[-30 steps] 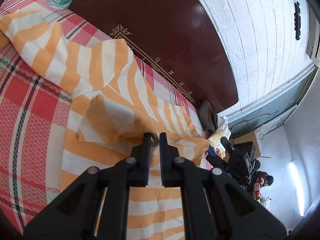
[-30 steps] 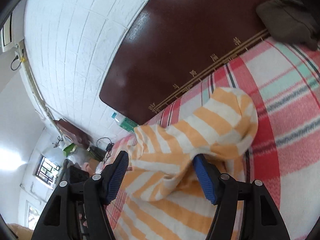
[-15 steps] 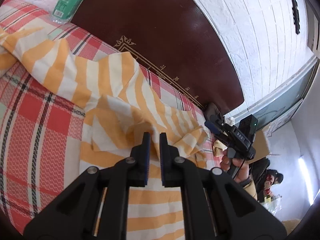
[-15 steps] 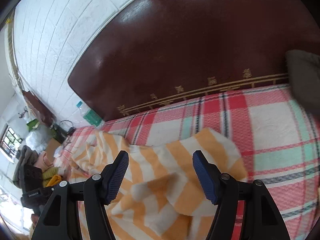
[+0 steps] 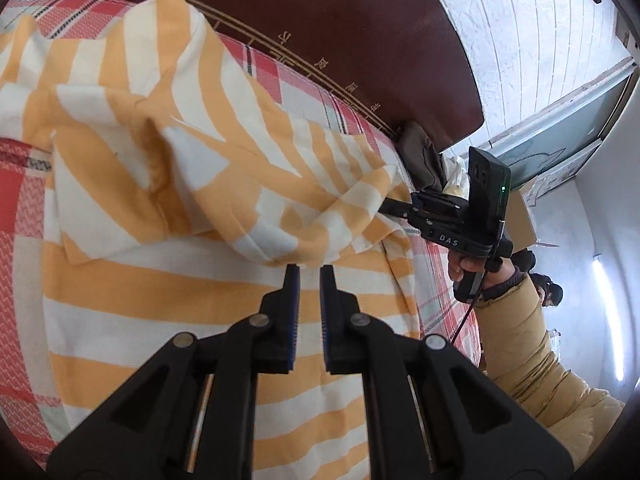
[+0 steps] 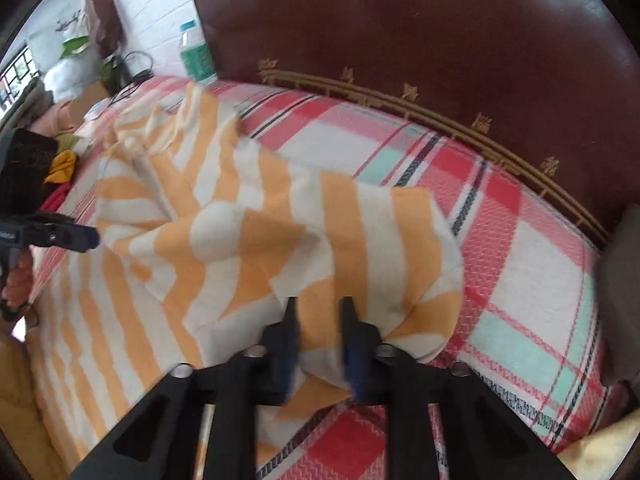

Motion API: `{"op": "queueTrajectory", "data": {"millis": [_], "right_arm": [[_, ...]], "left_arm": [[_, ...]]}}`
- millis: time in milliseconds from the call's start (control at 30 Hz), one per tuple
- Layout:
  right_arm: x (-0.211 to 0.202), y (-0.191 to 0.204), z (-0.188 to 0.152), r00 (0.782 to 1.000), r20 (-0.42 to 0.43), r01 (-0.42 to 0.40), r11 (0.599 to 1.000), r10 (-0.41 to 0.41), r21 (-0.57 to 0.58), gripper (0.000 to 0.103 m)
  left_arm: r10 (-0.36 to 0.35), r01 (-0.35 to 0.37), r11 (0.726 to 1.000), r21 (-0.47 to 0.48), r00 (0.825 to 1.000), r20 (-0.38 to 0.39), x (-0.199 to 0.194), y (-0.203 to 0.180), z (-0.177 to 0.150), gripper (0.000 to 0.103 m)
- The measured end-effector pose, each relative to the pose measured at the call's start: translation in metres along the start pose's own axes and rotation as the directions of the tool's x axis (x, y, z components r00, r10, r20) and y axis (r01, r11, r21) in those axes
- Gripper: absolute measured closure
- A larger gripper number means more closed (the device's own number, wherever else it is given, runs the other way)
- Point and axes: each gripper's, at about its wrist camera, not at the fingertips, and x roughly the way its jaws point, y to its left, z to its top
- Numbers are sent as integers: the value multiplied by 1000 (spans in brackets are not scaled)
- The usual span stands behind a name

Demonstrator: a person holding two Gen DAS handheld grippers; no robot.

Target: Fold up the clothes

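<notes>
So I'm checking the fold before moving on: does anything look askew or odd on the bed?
Yes: the orange-striped garment lies bunched and crooked on the plaid bedspread, its stripes running at clashing angles.

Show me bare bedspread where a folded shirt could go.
Free: plaid bedspread between the striped cloth and the headboard, reaching right toward the dark pillow. Crowded: the cloth covers the middle and left; a bottle stands at the far-left corner.
</notes>
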Motion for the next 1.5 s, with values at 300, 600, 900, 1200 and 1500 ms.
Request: {"op": "queueTrajectory", "data": {"millis": [300, 600, 900, 1200, 1500], "right_arm": [[-36, -76, -22, 979, -27, -192, 956, 203, 221, 90], [-81, -50, -41, 987, 123, 75, 976, -102, 206, 40], [-20, 70, -48, 948, 28, 310, 899, -317, -308, 43], [-54, 53, -56, 966, 89, 254, 950, -241, -182, 97], [-48, 48, -99, 966, -65, 239, 961, -249, -137, 91]], "left_arm": [[0, 0, 1000, -14, 1000, 11, 4, 2, 10, 94], [25, -25, 1000, -16, 1000, 10, 13, 4, 19, 94], [113, -118, 992, 54, 989, 94, -13, 0, 39, 94], [126, -130, 991, 30, 988, 93, -21, 12, 34, 94], [115, -114, 993, -12, 988, 103, -37, 29, 23, 94]]}}
